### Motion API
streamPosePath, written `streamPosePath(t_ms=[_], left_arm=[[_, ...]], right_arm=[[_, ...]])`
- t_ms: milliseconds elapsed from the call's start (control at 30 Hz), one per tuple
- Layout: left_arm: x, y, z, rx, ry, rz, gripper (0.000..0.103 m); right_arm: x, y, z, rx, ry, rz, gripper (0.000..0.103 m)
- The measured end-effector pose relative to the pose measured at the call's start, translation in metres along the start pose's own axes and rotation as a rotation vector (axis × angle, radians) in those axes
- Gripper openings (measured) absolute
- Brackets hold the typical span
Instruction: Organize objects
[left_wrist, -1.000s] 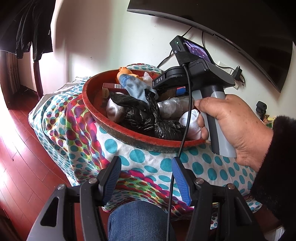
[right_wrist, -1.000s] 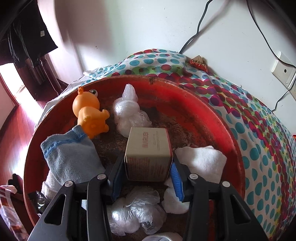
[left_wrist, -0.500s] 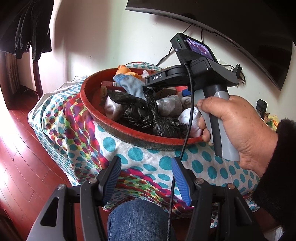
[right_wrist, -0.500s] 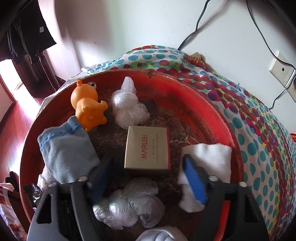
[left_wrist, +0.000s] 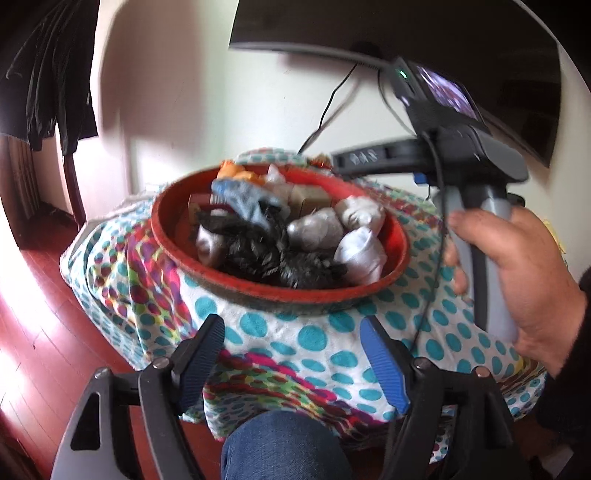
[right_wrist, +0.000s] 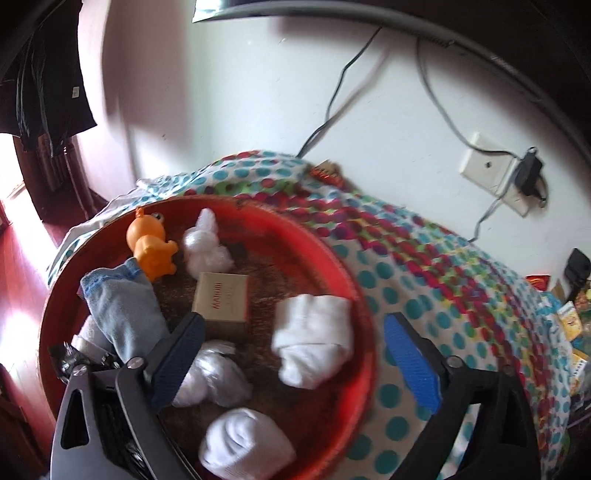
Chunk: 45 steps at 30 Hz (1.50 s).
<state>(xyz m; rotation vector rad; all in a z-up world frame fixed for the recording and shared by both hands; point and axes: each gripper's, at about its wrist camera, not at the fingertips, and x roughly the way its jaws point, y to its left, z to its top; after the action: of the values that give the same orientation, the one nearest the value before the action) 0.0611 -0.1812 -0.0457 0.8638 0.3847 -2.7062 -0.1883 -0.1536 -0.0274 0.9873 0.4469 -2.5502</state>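
A red round basin (right_wrist: 354, 266) (left_wrist: 170, 243) sits on a dotted cloth. In it lie a tan box (right_wrist: 221, 297) (left_wrist: 308, 197), an orange toy duck (right_wrist: 149, 242), a blue sock (right_wrist: 123, 308) (left_wrist: 243, 197), white rolled socks (right_wrist: 314, 341), clear plastic bundles (right_wrist: 207, 247) and black plastic bags (left_wrist: 266, 251). My right gripper (right_wrist: 295, 360) is open and empty above the basin's right side, with the box lying free in front of its left finger. My left gripper (left_wrist: 293, 356) is open and empty, low in front of the basin.
The dotted cloth (right_wrist: 424, 266) (left_wrist: 295, 339) covers the table. A wall socket with a plug (right_wrist: 498, 173) and cables are behind. A dark screen (left_wrist: 406, 33) hangs above. A jeans knee (left_wrist: 284, 446) is below the left gripper. Small packets (right_wrist: 570, 317) lie at the far right.
The right gripper opened and let go of the tan box, then rose and drew back to the right. The left gripper backed away a little from the basin.
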Motion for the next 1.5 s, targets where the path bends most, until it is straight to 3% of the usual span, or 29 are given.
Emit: streamPosePath(t_ms=[167,400,633,900,1133,1500], left_arm=[[-0.021,-0.005,0.005,0.034,-0.114,0.039,0.083],[-0.032,0.003,0.013,0.008,-0.133,0.044,0.083],[-0.028,0.019,0.02,-0.058,-0.096,0.159,0.083],[-0.021,0.028,0.026,-0.055,-0.067,0.146,0.083],[-0.011,0.028,0.019,-0.077,-0.049,0.197,0.083],[-0.003,0.021,0.015,-0.055,0.0,0.171,0.083]], right_arm=[[-0.032,-0.029,-0.015,0.033,-0.032,-0.044,0.1],[-0.081,-0.039,-0.046,0.058,-0.088,-0.084,0.101],[-0.116,-0.015,-0.077,0.039,-0.12,-0.082,0.102],[-0.131,0.002,-0.099,0.056,-0.115,-0.052,0.102],[-0.135,0.003,-0.098,0.062,-0.124,-0.044,0.102],[-0.133,0.012,-0.101,0.047,-0.117,-0.03,0.102]])
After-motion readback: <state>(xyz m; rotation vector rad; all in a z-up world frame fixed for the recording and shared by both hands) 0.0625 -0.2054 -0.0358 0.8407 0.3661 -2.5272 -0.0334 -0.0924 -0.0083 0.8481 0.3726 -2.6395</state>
